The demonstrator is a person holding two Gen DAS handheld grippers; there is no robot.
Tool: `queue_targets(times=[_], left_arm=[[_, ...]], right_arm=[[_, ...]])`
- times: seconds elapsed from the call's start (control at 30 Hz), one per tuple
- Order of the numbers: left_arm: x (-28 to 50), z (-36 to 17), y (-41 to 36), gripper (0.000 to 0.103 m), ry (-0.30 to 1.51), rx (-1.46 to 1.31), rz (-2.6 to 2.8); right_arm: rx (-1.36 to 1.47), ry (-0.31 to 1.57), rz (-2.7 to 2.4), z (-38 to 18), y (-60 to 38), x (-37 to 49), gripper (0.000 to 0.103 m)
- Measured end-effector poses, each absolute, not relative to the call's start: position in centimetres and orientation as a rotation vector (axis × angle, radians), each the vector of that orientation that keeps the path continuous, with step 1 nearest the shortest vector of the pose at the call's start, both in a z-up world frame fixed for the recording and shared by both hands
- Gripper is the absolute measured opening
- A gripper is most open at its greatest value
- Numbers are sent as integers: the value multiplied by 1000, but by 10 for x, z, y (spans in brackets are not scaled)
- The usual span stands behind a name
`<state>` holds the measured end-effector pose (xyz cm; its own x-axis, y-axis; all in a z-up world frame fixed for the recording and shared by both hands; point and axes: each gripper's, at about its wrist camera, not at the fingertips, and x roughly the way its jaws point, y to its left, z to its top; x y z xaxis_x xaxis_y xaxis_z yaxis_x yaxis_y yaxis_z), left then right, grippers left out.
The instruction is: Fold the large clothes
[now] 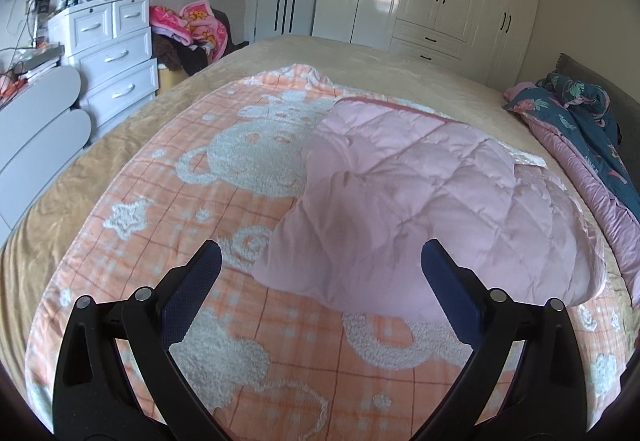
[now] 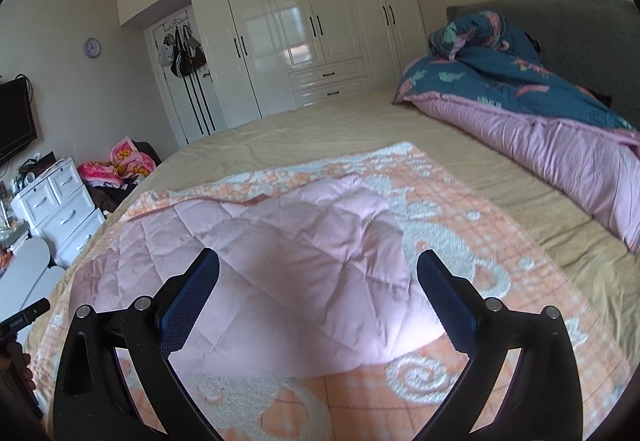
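A pale pink quilted garment [image 1: 420,201] [image 2: 288,261] lies in a loose heap on an orange-and-white checked blanket [image 1: 224,169] [image 2: 460,233] spread over the bed. My left gripper [image 1: 322,261] hangs open just above the garment's near left edge, nothing between its blue pads. My right gripper [image 2: 318,269] is open too, hovering over the garment's near middle, empty. A hand with the left gripper's handle [image 2: 24,321] shows at the far left of the right wrist view.
A tan bedsheet [image 2: 320,137] covers the bed. A rolled blue-and-lilac duvet [image 2: 540,113] [image 1: 580,129] lies along the grey headboard [image 2: 560,25]. A white wardrobe [image 2: 304,25] stands beyond the bed, white drawers [image 1: 116,53] and piled clothes [image 1: 192,29] to the left.
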<state>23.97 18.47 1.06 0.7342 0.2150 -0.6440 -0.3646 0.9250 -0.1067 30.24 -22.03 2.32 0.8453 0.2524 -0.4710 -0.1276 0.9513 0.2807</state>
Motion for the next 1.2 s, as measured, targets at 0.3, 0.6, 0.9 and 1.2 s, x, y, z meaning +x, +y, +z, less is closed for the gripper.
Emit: queue_targets(times=[0.3, 0.6, 0.9, 1.2], left_arm=[[241, -18, 189, 94, 741, -304, 322], [251, -64, 210, 93, 798, -624, 215], [272, -81, 218, 93, 751, -876, 109], [290, -91, 221, 94, 744, -892, 137]], right_arm=[[358, 667, 193, -20, -224, 302, 99], [484, 820, 216, -62, -227, 323, 99], [623, 892, 211, -87, -239, 342, 99], [813, 911, 236, -112, -248, 373, 99]])
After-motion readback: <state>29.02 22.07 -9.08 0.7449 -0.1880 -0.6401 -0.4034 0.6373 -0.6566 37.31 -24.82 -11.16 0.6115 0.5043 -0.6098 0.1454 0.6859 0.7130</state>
